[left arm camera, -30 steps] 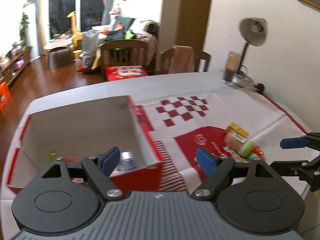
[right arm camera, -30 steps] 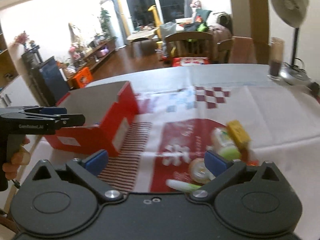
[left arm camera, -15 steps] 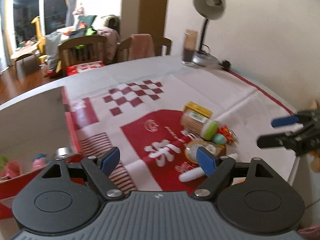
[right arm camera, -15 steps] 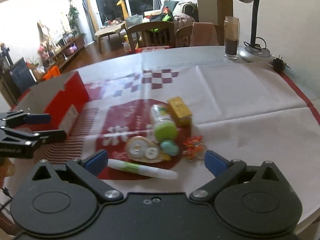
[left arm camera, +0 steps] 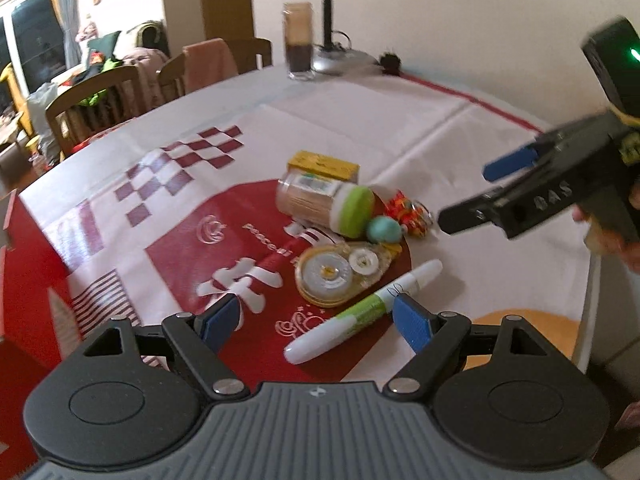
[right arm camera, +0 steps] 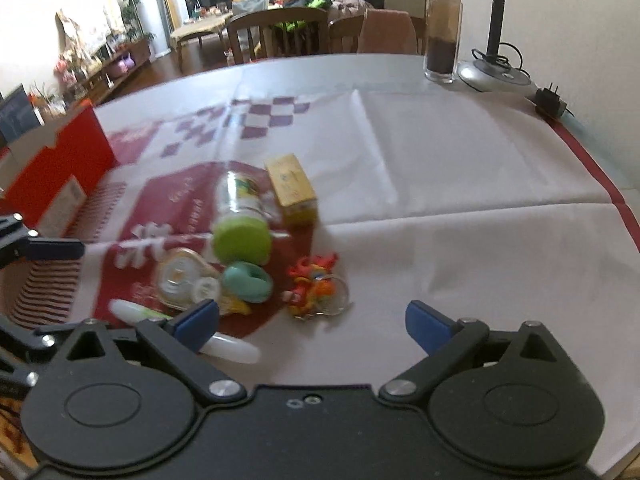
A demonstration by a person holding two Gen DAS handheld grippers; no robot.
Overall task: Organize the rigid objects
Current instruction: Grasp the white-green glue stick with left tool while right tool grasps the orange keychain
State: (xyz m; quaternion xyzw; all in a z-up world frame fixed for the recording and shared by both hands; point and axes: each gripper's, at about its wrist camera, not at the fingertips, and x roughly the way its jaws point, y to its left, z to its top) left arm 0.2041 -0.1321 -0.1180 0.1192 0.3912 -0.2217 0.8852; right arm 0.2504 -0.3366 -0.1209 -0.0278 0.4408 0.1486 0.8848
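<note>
A small pile lies on the red-and-white cloth: a jar with a green lid [left arm camera: 326, 204] [right arm camera: 240, 216] on its side, a yellow box [left arm camera: 324, 162] [right arm camera: 292, 190], a teal ring [left arm camera: 383, 229] [right arm camera: 247, 282], a clear tape dispenser [left arm camera: 334, 272] [right arm camera: 182, 278], a white-and-green marker [left arm camera: 362, 312] [right arm camera: 180, 330] and a red-orange keychain [left arm camera: 410, 210] [right arm camera: 316, 286]. My left gripper [left arm camera: 316, 322] is open and empty just before the marker. My right gripper [right arm camera: 314, 324] is open and empty just before the keychain; it also shows in the left wrist view [left arm camera: 520, 188].
A red cardboard box [right arm camera: 52, 176] stands at the table's left. A tall glass jar [right arm camera: 442, 38] [left arm camera: 298, 40], a lamp base [right arm camera: 496, 76] and a plug [right arm camera: 550, 100] sit at the far edge by the wall. Chairs [right arm camera: 280, 34] stand behind the table.
Both grippers have swung away from the red box and closed in on the pile. The left one now looks at the marker, the right one at the keychain. Both stay open.
</note>
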